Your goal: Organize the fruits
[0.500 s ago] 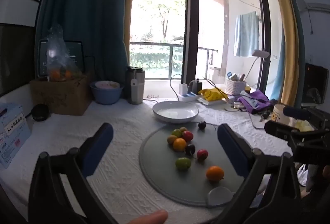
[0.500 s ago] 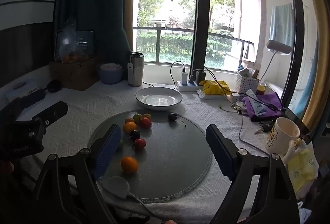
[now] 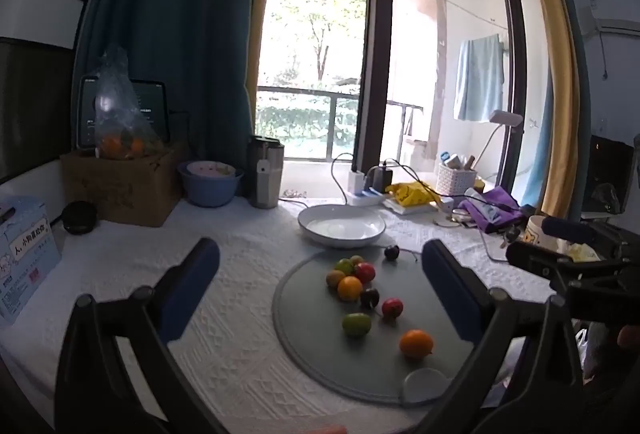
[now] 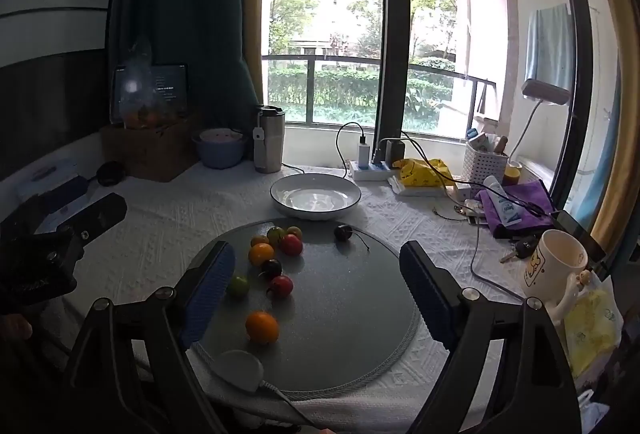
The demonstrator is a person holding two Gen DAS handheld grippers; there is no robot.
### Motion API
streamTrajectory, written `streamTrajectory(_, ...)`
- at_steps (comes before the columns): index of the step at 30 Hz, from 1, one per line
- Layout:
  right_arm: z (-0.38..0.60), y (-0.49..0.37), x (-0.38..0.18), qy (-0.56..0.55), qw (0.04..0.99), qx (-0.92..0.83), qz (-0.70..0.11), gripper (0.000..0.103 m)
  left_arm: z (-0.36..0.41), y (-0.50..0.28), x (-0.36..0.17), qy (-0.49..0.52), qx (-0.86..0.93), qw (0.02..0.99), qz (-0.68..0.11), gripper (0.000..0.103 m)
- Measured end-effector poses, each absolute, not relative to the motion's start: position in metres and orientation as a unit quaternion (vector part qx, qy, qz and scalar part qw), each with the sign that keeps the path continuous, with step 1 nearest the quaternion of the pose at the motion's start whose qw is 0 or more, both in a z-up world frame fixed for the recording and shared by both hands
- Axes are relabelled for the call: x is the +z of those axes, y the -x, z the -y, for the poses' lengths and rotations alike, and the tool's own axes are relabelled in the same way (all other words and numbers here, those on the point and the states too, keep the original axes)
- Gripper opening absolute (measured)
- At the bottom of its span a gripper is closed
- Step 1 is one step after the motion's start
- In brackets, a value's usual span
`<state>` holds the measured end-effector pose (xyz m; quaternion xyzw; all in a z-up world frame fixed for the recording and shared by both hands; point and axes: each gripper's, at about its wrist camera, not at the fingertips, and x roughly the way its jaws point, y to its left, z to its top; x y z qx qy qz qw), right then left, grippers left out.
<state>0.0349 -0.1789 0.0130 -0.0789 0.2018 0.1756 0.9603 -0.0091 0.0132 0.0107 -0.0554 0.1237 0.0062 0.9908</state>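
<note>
Several small fruits lie on a round grey mat: two oranges, a green one, red ones and dark plums. Behind the mat stands an empty white bowl. My left gripper hovers open over the table left of the mat, nothing between its blue pads. My right gripper is open above the mat's near half, empty. Each gripper shows at the edge of the other's view.
A white round disc with a cable lies on the mat's near edge. At the back stand a steel tumbler, a blue bowl, a cardboard box and a power strip. A mug, keys and purple cloth sit right.
Both views have shifted only slightly; the fruits, mat and bowl lie as before and both grippers stay open.
</note>
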Motion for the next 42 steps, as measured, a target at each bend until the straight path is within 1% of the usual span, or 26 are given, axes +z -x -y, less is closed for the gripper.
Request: streamTrajectory(42, 0.1741, -0.0305, 0.0142, 0.083, 0.960, 0.180, -0.200, 0.087, -0.0114, 0.0161, 0.0127, 0.058, -0.011, 0.992, -0.110, 0.102)
